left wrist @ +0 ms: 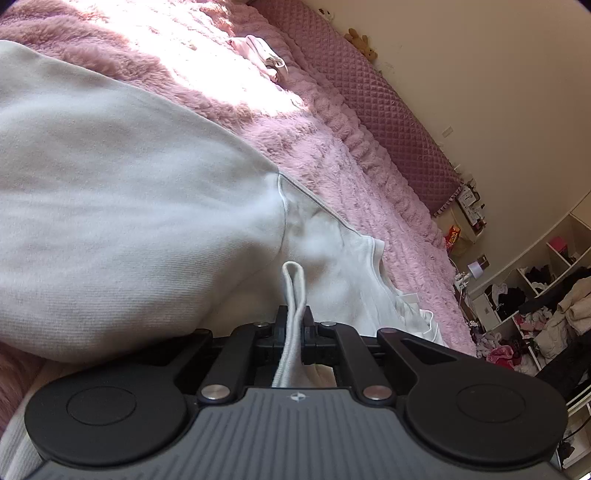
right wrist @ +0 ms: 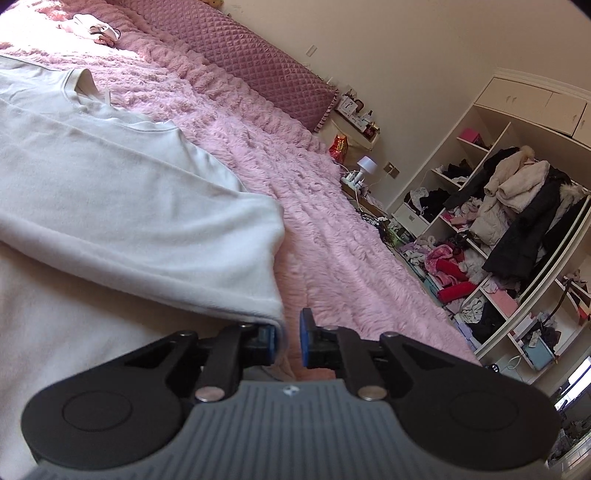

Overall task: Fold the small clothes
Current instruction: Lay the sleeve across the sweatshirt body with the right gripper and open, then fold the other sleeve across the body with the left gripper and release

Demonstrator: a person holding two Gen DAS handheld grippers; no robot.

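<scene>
A pink fluffy blanket (right wrist: pixel 332 236) covers the bed, and a quilted headboard (right wrist: pixel 251 62) runs along its far edge against the wall. On the blanket lies a white sweatshirt (right wrist: pixel 122 206), spread wide across the near side of the bed, its neckline (right wrist: pixel 79 86) pointing toward the headboard. One folded layer of it lies over the body, with its edge ending just in front of the right gripper (right wrist: pixel 288 338).

In the left wrist view the sweatshirt (left wrist: pixel 122 229) fills most of the frame, a sleeve seam crossing it, and a doubled fold of its white ribbed fabric (left wrist: pixel 293 317) runs straight between the fingers of the left gripper (left wrist: pixel 293 325), which are closed tight on it.

The right gripper stands partly open, its blue pads (right wrist: pixel 306 338) apart; the corner of the folded layer sits against the left finger and partly in the gap, but the fingers do not pinch it.

Near the far corner of the bed lies a small pale garment (right wrist: pixel 94 27). Beyond the bed's side edge stands an open wardrobe (right wrist: pixel 517 206) full of coats and loose clothes.
</scene>
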